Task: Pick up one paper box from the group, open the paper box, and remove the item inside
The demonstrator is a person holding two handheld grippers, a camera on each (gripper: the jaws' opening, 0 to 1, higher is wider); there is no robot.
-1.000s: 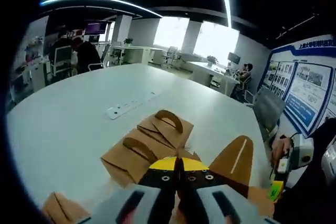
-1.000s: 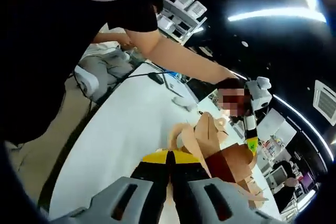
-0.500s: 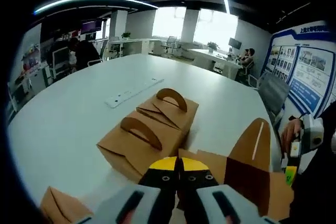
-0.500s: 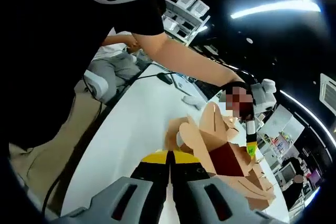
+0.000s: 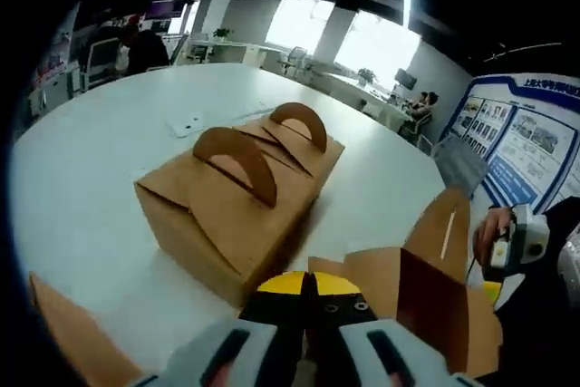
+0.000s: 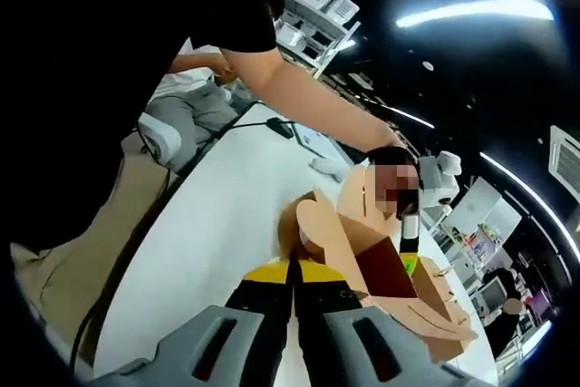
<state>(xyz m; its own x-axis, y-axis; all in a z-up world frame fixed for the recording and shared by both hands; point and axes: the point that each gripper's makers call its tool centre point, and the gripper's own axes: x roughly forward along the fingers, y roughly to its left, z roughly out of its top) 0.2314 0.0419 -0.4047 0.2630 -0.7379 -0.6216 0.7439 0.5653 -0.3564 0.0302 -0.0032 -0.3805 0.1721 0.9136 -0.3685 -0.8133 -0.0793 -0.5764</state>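
The left gripper (image 5: 305, 280) and right gripper (image 6: 292, 266) each had jaws clenched on the opened paper box (image 5: 426, 292), held above the white worktop (image 5: 82, 178) with its flaps spread upward. Two closed boxes (image 5: 231, 197) lay side by side beyond, long axes running away from the left gripper, handles up.

No text can be read. The blue wall board (image 5: 526, 147) in the left gripper view carries a headline and printed panels, all too small and blurred to make out; the boxes (image 5: 231, 197) bear no print.
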